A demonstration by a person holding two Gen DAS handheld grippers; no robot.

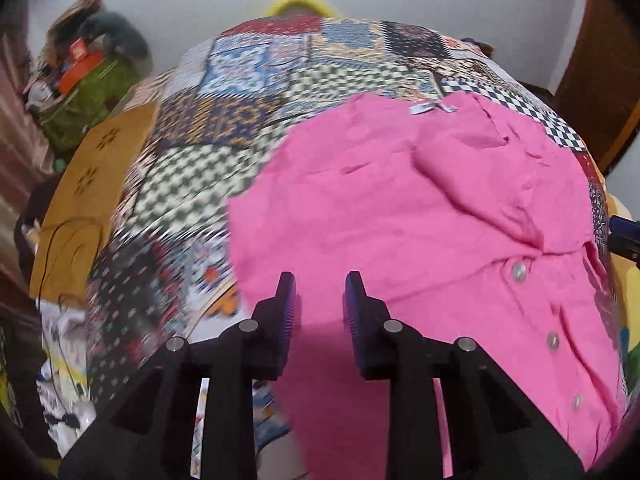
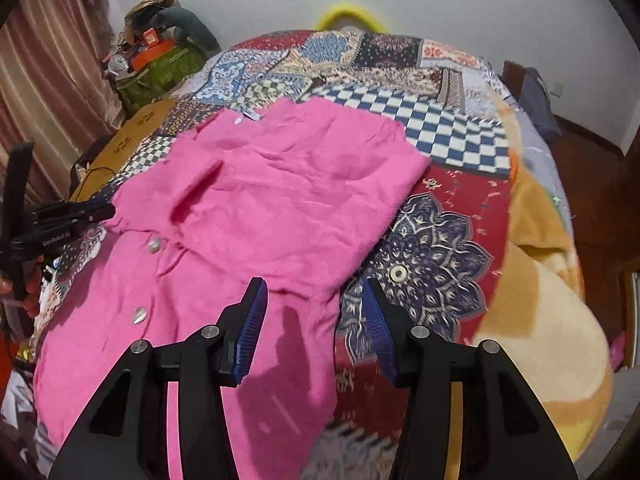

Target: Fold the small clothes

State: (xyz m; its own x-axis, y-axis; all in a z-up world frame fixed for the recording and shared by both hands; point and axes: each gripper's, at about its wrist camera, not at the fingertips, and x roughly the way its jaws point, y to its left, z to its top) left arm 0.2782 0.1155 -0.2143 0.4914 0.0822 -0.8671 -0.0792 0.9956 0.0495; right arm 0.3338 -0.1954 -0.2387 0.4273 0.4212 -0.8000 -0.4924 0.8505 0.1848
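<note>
I work over a bed spread with a patchwork quilt (image 2: 420,132), and the pink shirt (image 2: 288,184) lies across the middle of it, its upper part folded over the lower so the folded edge runs toward the quilt's right side. A row of pale buttons (image 1: 518,270) shows along the shirt's placket, and a small white label (image 1: 426,108) sits at its far edge.

My left gripper (image 1: 320,292) hangs above the shirt's near-left hem with its jaws a narrow gap apart; nothing is pinched between them, only pink cloth below. My right gripper (image 2: 314,296) stands wider apart, one pad over the pink fabric and the other over the navy medallion patch (image 2: 432,264) just beside the shirt's right edge, gripping nothing.

At the bed's far-left corner a green bundle (image 2: 160,76) heaped with orange boxes (image 2: 154,50) crowds the wall, next to a curtain (image 2: 52,80). A mustard mat (image 1: 92,184) with a thin black cord on it lies along the left edge. A tan blanket (image 2: 540,312) bulges off the right edge, and a yellow ring (image 2: 350,16) peeks over the far edge.
</note>
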